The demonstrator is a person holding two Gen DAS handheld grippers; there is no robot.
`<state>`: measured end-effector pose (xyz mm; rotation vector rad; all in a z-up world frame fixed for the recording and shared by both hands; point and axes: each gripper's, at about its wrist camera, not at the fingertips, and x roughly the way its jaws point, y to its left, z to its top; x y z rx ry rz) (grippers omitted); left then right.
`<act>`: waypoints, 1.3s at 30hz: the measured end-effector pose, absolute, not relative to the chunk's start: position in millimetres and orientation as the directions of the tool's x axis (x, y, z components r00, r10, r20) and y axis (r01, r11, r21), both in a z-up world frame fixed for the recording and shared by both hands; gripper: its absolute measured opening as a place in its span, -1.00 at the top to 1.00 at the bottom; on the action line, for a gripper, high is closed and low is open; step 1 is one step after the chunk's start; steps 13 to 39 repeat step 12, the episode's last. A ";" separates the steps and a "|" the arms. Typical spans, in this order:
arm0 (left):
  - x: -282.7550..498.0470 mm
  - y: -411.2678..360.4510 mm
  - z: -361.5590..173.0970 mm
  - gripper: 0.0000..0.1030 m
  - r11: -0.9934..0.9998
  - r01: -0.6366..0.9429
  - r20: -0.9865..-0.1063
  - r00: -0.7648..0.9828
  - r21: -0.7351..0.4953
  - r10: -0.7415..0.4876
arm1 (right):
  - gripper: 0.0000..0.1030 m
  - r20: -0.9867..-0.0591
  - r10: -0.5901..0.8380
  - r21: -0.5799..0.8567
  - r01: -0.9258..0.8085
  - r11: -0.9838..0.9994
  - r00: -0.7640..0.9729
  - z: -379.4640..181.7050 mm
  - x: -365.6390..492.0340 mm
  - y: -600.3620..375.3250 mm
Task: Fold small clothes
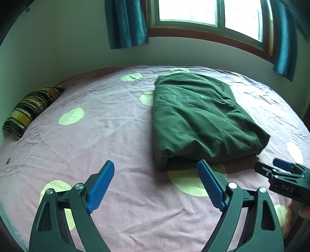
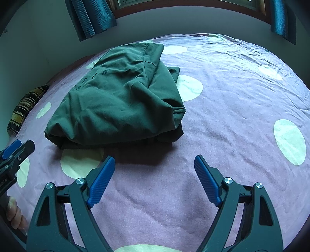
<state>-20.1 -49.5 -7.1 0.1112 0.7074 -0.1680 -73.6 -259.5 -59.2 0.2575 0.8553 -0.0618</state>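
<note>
A dark green garment [image 1: 197,118] with faint lettering lies folded in a rough rectangle on the pink bed sheet [image 1: 116,135]. It also shows in the right wrist view [image 2: 120,100], with loose layers at its right edge. My left gripper [image 1: 156,166] is open and empty, just short of the garment's near edge. My right gripper [image 2: 154,161] is open and empty, a little in front of the garment. The right gripper also shows at the right edge of the left wrist view [image 1: 281,170]; the left gripper shows at the left edge of the right wrist view [image 2: 15,151].
The sheet has pale green dots [image 1: 71,116]. A striped yellow and black pillow [image 1: 29,110] lies at the far left by the wall. A window [image 1: 209,13] with teal curtains [image 1: 126,23] is behind the bed.
</note>
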 end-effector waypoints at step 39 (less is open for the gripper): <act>54.3 17.6 25.2 -0.70 0.997 0.000 -0.612 0.789 -0.076 -0.047 | -0.73 -0.691 0.066 0.289 0.192 0.938 0.720 -30.6 -56.1 -310.1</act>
